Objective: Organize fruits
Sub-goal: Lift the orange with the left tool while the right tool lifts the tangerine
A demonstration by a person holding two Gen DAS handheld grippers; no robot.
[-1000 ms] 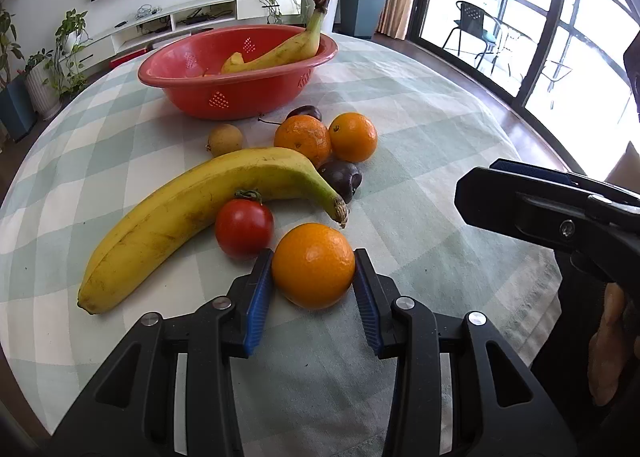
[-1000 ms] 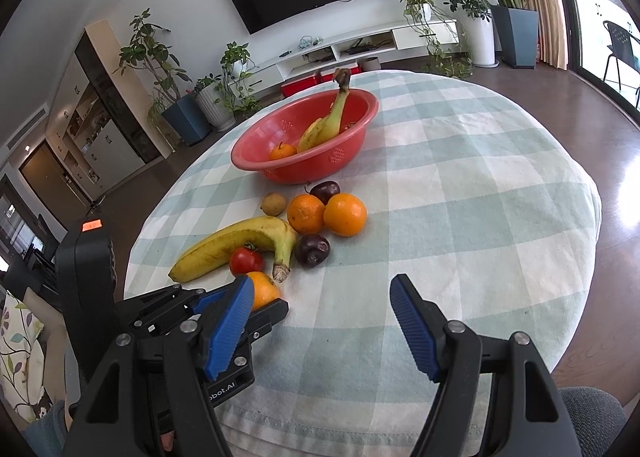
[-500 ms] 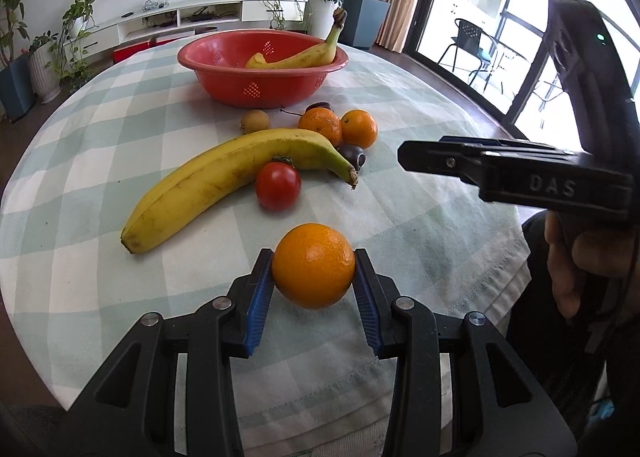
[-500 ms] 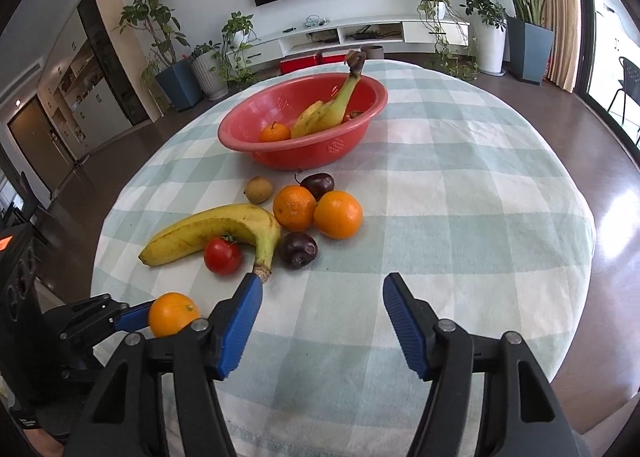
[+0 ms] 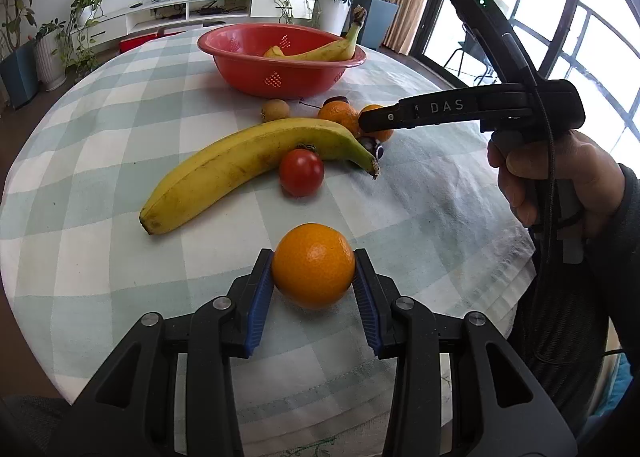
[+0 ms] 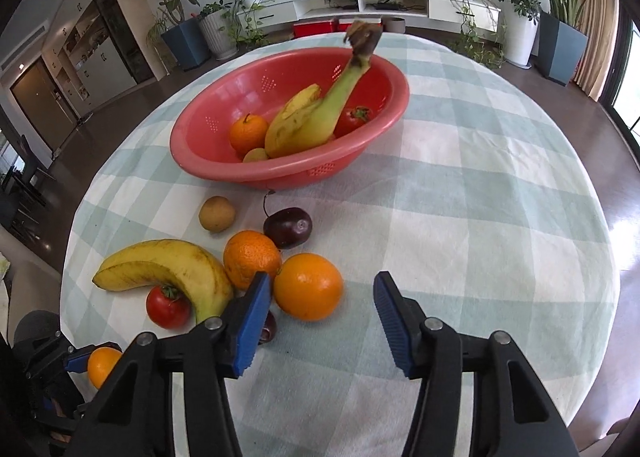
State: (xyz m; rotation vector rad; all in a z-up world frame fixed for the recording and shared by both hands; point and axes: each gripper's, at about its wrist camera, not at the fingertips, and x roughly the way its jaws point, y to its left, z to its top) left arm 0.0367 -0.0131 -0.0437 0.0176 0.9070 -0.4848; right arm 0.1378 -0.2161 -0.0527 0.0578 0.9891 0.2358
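Sunlight from tall windows is falling across a round table (image 6: 500, 217) covered in a pale green and white checked cloth, with a long white media shelf and potted plants standing along the wall behind it. Toward the table's far side a red bowl (image 6: 224, 161) is sitting, holding a small orange, a tomato and a banana in the bowl (image 6: 316, 117) whose long axis is tilting upward, its dark stem poking up past the far rim.

On the cloth in front of the bowl a loose banana (image 5: 248, 161) is lying flat. In the left wrist view its long axis is running diagonally, blunt end toward the near left, stem tip pointing right toward a dark plum. A tomato (image 5: 301, 172) is sitting just beside its inner curve. Beyond it two oranges, a brownish kiwi (image 6: 216, 214) and a stemmed dark plum (image 6: 288, 227) are clustering close together.

The left gripper (image 5: 314, 285) is clamping its blue pads against both sides of an orange (image 5: 313, 265), holding it near the table's front edge. The right gripper (image 6: 318, 323), gripped by a hand (image 5: 560, 181), is angling down over the cluster, its jaws closing; the large orange (image 6: 308, 286) is lying just ahead of its left pad, with no pad pressing on it.
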